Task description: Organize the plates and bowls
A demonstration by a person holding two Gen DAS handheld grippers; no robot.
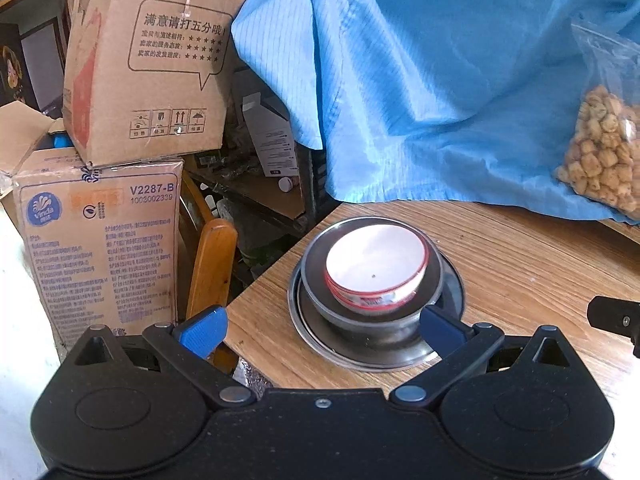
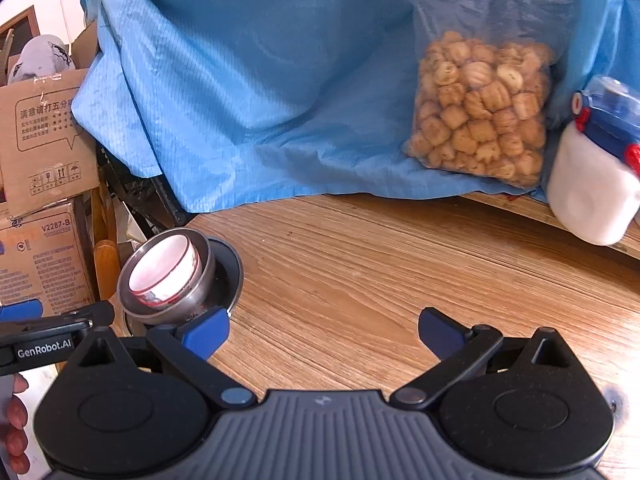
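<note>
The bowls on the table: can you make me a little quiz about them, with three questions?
1. True or false: the white bowl sits inside the metal bowl.
2. What lies under the metal bowl? A) a cardboard box B) a metal plate C) a blue cloth
3. Fill in: the stack stands near the ____ of the wooden table.

Key:
1. True. The white bowl with the red rim rests in the metal one.
2. B. The plate lies flat on the table.
3. Corner. The left gripper is open in front of the stack, and the right gripper is open over bare table.
</note>
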